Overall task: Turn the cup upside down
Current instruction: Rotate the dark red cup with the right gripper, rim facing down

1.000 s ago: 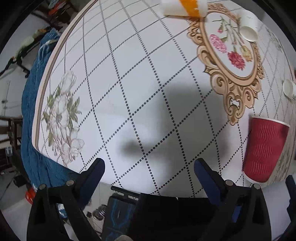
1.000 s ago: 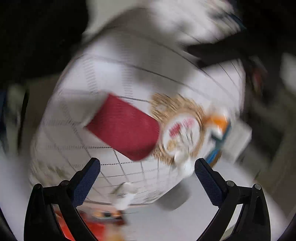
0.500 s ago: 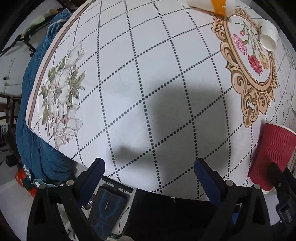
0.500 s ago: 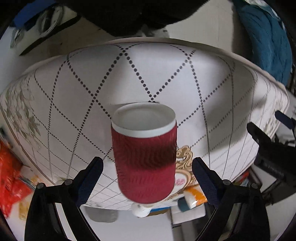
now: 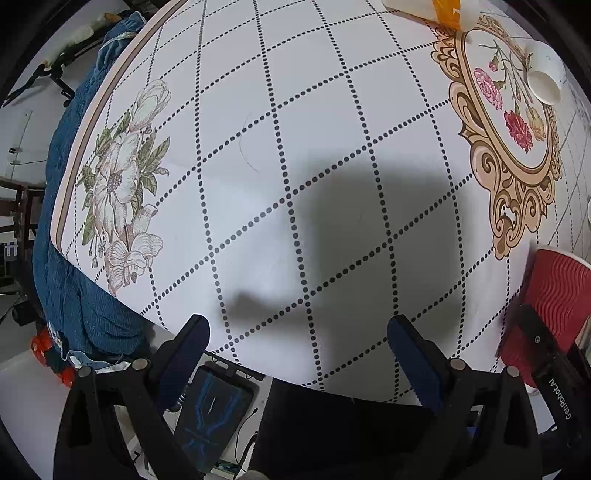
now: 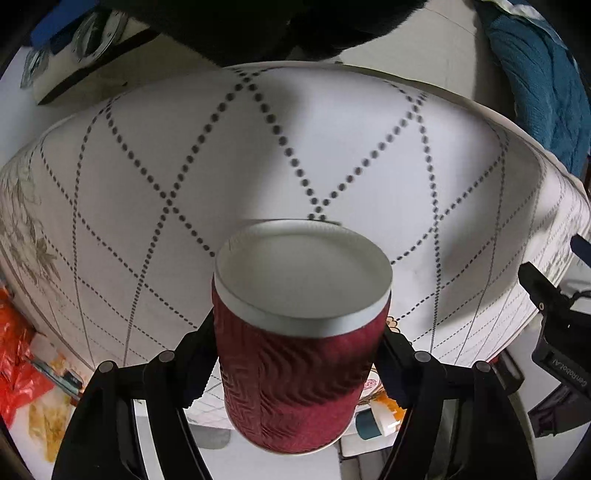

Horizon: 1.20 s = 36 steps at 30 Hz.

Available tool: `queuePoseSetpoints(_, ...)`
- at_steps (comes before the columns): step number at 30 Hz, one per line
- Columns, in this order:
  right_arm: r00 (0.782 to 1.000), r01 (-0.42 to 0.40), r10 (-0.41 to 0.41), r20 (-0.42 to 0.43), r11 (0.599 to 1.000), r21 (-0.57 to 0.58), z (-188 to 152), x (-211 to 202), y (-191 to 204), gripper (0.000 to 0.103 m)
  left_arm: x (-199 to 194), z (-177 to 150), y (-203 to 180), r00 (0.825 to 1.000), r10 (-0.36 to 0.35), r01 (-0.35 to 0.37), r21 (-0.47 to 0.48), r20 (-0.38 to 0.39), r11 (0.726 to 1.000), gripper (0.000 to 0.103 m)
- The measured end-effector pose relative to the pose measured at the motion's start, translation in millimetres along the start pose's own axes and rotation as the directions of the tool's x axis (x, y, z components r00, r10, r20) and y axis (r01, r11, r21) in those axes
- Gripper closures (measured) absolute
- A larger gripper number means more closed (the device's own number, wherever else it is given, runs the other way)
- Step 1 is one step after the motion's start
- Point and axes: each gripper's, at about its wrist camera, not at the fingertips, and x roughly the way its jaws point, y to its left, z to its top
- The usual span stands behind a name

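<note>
**Right gripper around the red cup, left gripper idle**

Your left gripper point(image 5: 297, 345) hangs over the near edge of the table point(image 5: 332, 129), jaws wide apart, nothing between them. Its shadow falls on the dotted diamond-grid cloth ahead of the fingers.

Left wrist view, left to right:
- blue knitted fabric point(image 5: 70, 280) hanging off the table's left edge
- printed white flower motif point(image 5: 122, 184) near that edge
- gold-framed floral medallion point(image 5: 513, 136) at the right
- white-and-orange container point(image 5: 432, 9) lying on its side at the far edge, top of frame
- small white paper cup point(image 5: 545, 75) tipped on its side on the medallion
- red cup point(image 5: 550, 306) at the far right, near the table's front edge, white rim at its upper end, with one black finger point(image 5: 543, 354) of your right gripper in front of it

Right wrist view: the right gripper point(image 6: 295, 354) has the red cup point(image 6: 295, 369) sitting between its jaws. Both fingers lie along the ribbed wall, left and right. They look to be touching it, but you can't tell from these frames whether they clamp it. The cup's white-rimmed end with a flat pale disc points away from the camera, toward the cloth. The other end is at the bottom of the frame. Image is slightly blurred. The left gripper's black body point(image 6: 554, 325) shows at the right edge, well apart from the cup.
</note>
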Motion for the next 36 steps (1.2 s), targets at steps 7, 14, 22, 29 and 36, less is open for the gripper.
queuePoseSetpoints(7, 1.0, -0.006, 0.007, -0.011, 0.991, 0.13, -7.2, 11.1, -35.6, 0.027, -9.1, 4.8, -4.3, 1.0, 0.013, -0.013, 0.005, 0.006, 1.0, 0.004)
queuePoseSetpoints(14, 0.993, -0.109, 0.116, -0.002, 0.937, 0.332, -27.9, 24.8, -84.0, 0.027, -18.9, 15.4, -6.7, 1.0, 0.02, -0.02, -0.002, 0.009, 1.0, 0.004)
queuePoseSetpoints(22, 0.922, -0.35, 0.363, 0.132, 0.641, 0.683, -86.4, 70.7, -129.6, 0.027, -34.7, 32.5, 7.1, 1.0, 0.024, -0.023, -0.024, 0.013, 0.999, 0.004)
queuePoseSetpoints(29, 0.812, -0.488, 0.492, 0.314, 0.277, 0.828, -141.8, 117.6, -143.9, 0.027, -46.9, 42.3, -1.3, 0.999, 0.027, -0.027, -0.011, 0.02, 1.0, 0.004)
queuePoseSetpoints(36, 0.677, -0.571, 0.521, 0.52, -0.074, 0.818, -192.8, 154.0, -148.3, 0.027, -51.1, 44.5, -21.3, 0.999, 0.028, -0.028, 0.006, 0.025, 1.0, 0.004)
